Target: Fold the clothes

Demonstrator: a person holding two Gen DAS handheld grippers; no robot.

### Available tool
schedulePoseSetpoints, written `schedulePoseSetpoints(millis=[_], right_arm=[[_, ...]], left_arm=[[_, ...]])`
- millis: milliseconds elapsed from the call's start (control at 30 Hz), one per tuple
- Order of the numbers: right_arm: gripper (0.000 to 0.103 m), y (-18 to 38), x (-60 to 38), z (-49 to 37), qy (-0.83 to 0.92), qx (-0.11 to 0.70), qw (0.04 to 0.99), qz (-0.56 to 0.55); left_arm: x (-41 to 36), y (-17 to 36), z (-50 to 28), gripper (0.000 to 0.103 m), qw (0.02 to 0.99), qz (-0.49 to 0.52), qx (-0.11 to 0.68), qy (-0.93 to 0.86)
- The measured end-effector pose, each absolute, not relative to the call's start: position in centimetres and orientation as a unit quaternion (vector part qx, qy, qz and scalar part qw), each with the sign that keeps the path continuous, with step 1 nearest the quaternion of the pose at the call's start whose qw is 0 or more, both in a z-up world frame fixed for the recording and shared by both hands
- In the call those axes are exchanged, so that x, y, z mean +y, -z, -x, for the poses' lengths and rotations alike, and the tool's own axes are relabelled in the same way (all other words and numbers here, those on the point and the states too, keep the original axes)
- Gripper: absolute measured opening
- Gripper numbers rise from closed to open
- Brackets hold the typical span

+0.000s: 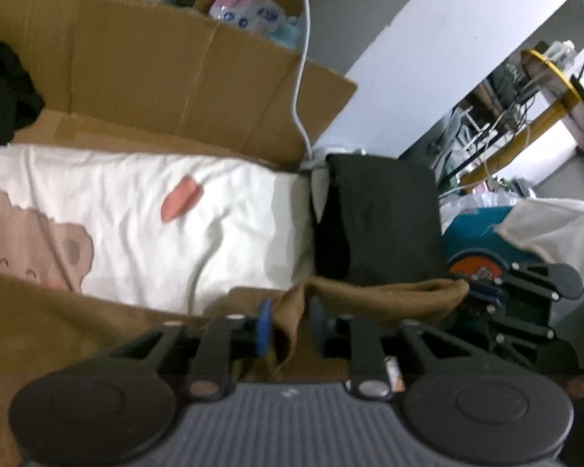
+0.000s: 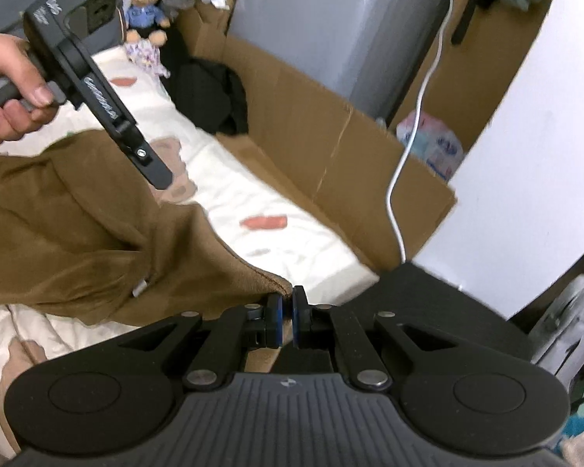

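Now your right gripper (image 2: 287,321) pinched shut on the brown garment's (image 2: 78,241) hem, your left gripper (image 1: 288,325) parted with brown cloth loose between its pads, white bear-print sheet (image 1: 136,214) beneath.

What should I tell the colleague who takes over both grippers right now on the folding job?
Left gripper: jaws apart, a fold of the brown garment between them, not pinched.
Right gripper: shut on the garment's stitched edge.
The garment lies bunched on the white bear-print sheet, beside the cardboard box; a folded dark item sits at the sheet's end.
Done: no neat fold yet.
Left: spread, fold.
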State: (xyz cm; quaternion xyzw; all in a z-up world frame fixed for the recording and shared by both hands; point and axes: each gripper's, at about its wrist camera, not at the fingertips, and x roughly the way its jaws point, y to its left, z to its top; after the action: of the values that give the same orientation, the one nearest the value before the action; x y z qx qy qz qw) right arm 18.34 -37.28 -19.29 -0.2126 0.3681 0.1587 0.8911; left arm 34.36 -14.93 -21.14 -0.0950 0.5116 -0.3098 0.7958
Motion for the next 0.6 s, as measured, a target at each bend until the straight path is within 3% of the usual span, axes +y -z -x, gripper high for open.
schedulePoseSetpoints(millis=[333, 600], right_arm=[[0.005, 19.9, -37.8, -18.3, -0.137, 0.385, 0.893, 0.188], [0.005, 19.1, -36.7, -19.4, -0.135, 0.395, 0.890, 0.183]], left_arm=[[-11.5, 20.4, -31.3, 0.064, 0.804, 0.078, 0.522, 0.274], [-7.4, 18.9, -28.5, 0.064, 0.822, 0.064, 0.519, 0.224]])
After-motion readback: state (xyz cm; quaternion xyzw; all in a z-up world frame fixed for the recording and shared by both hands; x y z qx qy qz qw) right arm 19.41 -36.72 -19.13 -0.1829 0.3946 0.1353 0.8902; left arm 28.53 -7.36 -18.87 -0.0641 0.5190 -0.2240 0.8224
